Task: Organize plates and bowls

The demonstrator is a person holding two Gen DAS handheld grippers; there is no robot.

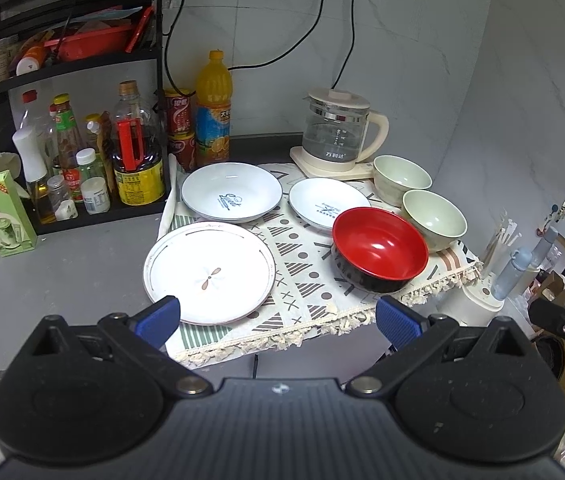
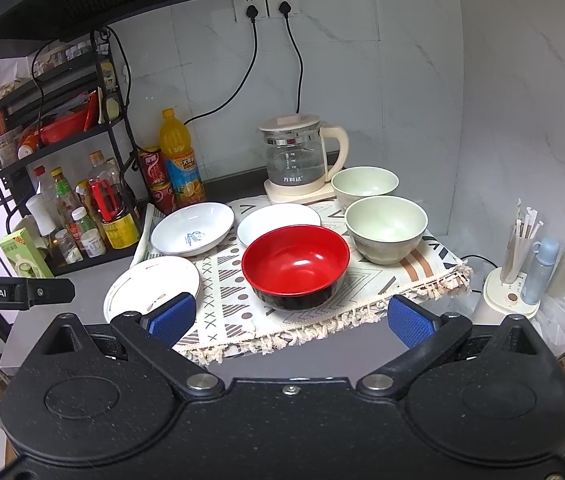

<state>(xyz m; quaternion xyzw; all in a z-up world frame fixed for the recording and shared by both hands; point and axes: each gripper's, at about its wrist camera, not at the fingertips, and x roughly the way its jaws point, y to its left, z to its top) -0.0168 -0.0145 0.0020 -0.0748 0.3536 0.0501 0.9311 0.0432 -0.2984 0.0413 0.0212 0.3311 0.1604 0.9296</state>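
Left jaws: my left gripper (image 1: 278, 322) stands wide apart, holding nothing, hovering at the near edge of the bench (image 1: 62, 264)
Right jaws: my right gripper (image 2: 291, 322) is also spread wide and empty, hanging just short of the fringed near edge of the patterned cloth (image 2: 234, 304)
Flat plate: the white plate with the small leaf mark (image 1: 209, 271) lies nearest my left jaws, its near rim just beyond my left blue pad (image 1: 160, 318); it sits half on the cloth, half on bare grey bench
Red bowl: the red bowl with black outside (image 2: 295, 266) stands upright on the cloth straight ahead of my right jaws, between the two pads in the line of sight but not touched
Deep plates: a white deep plate with blue script (image 1: 231, 192) lies far of the flat plate; a second white deep plate (image 1: 328, 206) sits to its right, partly behind the red bowl
Green bowls: two pale green bowls, the nearer one (image 2: 386, 228) to the right of the red bowl, the farther one (image 2: 364, 186) behind it beside the glass kettle (image 2: 302, 158)
Left side: a black rack with bottles (image 1: 82, 152) stands well apart from both jaws
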